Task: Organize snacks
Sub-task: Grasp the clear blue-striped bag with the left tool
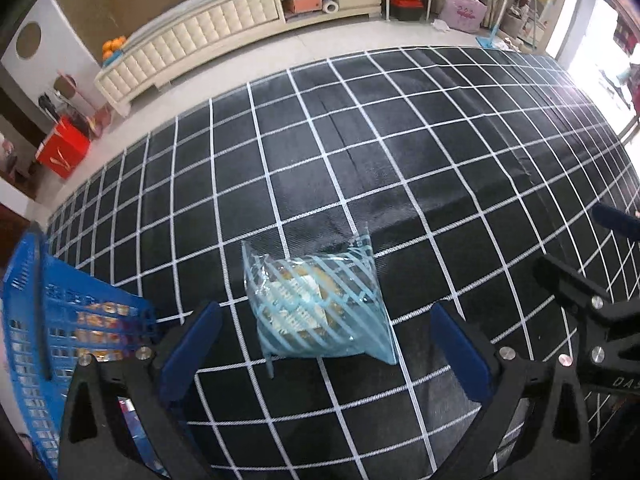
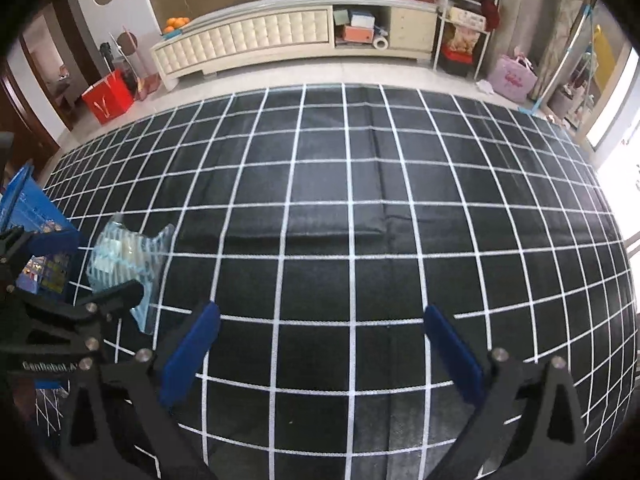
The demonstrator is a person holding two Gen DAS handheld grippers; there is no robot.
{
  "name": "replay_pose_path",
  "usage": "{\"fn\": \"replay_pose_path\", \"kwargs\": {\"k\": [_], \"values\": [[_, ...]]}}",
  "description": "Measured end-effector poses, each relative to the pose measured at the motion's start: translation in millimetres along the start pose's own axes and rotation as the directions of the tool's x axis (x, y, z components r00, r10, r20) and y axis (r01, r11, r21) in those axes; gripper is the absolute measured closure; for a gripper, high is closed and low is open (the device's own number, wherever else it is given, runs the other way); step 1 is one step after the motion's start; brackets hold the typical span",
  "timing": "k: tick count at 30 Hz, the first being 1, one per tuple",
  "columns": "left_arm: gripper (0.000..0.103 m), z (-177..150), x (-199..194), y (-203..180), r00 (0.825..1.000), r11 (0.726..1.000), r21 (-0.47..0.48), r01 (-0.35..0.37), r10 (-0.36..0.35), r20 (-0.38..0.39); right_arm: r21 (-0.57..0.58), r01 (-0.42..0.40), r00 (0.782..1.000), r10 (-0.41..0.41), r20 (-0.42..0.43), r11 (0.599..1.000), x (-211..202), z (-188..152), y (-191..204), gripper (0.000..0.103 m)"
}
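Snack packet (image 1: 318, 308) — a clear bag with pale blue stripes and something biscuit-coloured inside — lies flat on the black checked cloth (image 1: 400, 160), right between the blue pads of my left tongs (image 1: 326, 340). Those tongs are spread as wide as they go, pads well clear of the wrapper on both sides, nothing gripped. I'm pointing steeply down at it, so I judge this as the reach step: lined up, not yet closed.

My right tongs (image 2: 322, 346) are released too, wide apart over bare cloth, nothing between the pads. From that side I can see the same packet off to the left, partly behind the black frame of my other tool.

Next move, as I read it: sink a little lower so the pads bracket the body of the packet and not just the crinkly edge, then squeeze gently — the wrapper looks thin and slippery, and whatever is inside could crush.

Out to the left sits the blue basket (image 1: 36, 304), its slotted wall close beside my left pad. Through the slots I make out orange and yellow packaging, so some snacks look to be in there already; exactly what, I can't tell. That basket is the likely drop-off, a short carry to the left.
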State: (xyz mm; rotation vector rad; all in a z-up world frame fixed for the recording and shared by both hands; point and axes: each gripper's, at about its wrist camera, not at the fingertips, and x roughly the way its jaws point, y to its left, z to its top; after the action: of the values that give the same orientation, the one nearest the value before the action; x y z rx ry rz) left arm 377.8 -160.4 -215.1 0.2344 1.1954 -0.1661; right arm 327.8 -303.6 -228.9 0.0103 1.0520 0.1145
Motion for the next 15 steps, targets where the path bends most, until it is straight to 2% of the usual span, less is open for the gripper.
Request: {"fn": "replay_pose_path", "kwargs": {"k": [4,8,12,13,14,15], "values": [[0.0,3,14,5,1.0,1.0,-0.016,0.015,-0.015,-0.021,-0.03,0.063,0.998,-0.063,0.004,0.998,5,-1,4,0.0],[0.0,4,21,4,0.999,1.0,-0.009,0.02,-0.02,-0.028,0.008,0.006,1.0,-0.006,-0.023,1.0,14,-2,0,0.0],[0.001,9,29,0,0.998,0.999,-0.02,0.047,-0.048,-0.034,0.033,-0.017,0.999,0.019,-0.039,0.999,17,-1,-2,0.0],[0.004,14,33,4,0.998,0.999,-0.018,0.05,-0.051,-0.035,0.035,-0.017,0.999,0.018,-0.04,0.999,17,-1,-2,0.0],[0.014,14,35,3,0.998,0.999,-0.013,0.046,-0.047,-0.038,0.035,-0.015,0.999,0.016,-0.041,0.999,17,-1,-1,0.0],[0.017,14,38,3,0.999,1.0,-0.009,0.027,-0.027,-0.038,0.035,-0.012,0.999,0.013,-0.043,0.999,17,-1,-1,0.0]]}}
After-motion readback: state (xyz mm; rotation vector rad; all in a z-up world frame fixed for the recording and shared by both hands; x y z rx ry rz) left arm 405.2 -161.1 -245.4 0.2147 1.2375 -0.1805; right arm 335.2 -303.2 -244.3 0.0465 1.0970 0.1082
